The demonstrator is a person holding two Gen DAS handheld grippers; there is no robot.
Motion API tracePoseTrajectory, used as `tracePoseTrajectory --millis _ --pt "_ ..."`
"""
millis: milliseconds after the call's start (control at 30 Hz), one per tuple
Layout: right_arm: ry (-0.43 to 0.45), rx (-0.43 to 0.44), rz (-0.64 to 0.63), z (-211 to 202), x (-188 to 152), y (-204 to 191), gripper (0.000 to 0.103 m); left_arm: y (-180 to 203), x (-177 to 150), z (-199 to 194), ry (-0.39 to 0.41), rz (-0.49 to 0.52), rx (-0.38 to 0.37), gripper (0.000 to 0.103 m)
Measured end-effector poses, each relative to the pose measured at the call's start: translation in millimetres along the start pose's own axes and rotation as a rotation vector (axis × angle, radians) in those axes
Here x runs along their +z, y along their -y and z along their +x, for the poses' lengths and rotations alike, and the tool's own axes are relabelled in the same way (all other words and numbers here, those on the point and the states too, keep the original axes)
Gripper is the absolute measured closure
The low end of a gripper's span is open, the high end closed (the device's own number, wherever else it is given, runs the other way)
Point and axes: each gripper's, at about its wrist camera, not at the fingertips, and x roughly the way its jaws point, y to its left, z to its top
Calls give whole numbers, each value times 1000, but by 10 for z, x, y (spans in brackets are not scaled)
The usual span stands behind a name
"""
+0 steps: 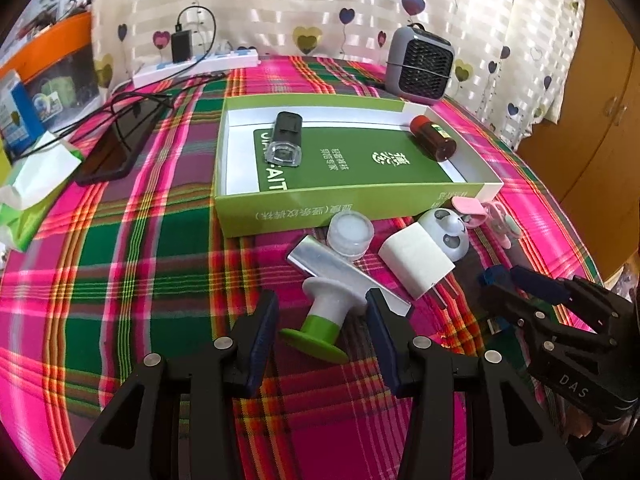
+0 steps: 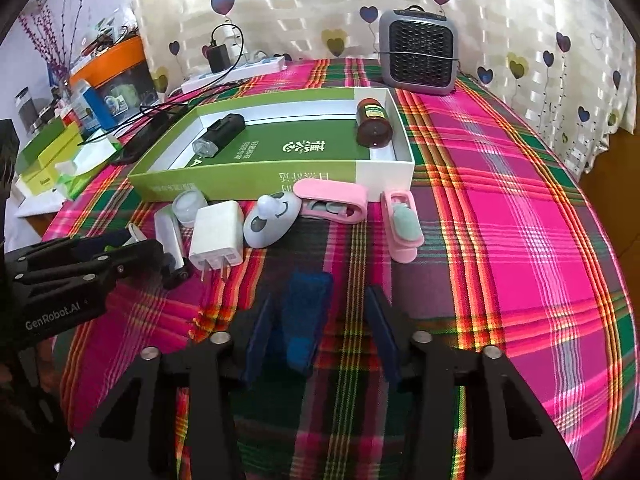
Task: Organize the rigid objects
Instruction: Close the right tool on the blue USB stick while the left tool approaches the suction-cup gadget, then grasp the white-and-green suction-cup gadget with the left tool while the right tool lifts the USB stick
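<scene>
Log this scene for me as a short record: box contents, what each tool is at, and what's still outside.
box: green box, open top
inside: black device, brown bottle
left tool: open, astride green-and-white knob
right tool: open, blue block between its fingers, gap on one side
outside box: white charger, panda gadget, pink clips

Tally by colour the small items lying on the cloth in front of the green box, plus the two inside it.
Pink: 2, the clip by the box and the clip beside it
White or pale: 5, charger, panda gadget, small jar, silver tube, green-based stopper
Blue: 1, blue block
Black: 1, black light
Brown: 1, bottle
Total: 10
</scene>
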Motion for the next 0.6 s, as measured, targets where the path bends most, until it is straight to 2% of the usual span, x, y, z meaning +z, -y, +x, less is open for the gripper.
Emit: tracePoseTrajectory --millis 67,133,300,600 --pt "2 7 -1 -5 -5 -4 63 -2 -12 -6 2 -4 -6 61" --pt "1 -5 -10 -5 -13 -22 72 -5 -25 -13 5 -6 -8 61" --pt "5 -8 -10 -15 -27 -9 79 -20 -48 -34 9 -12 -22 61" --pt "11 -4 -9 -21 -30 0 80 -37 -64 -56 14 -18 -28 62"
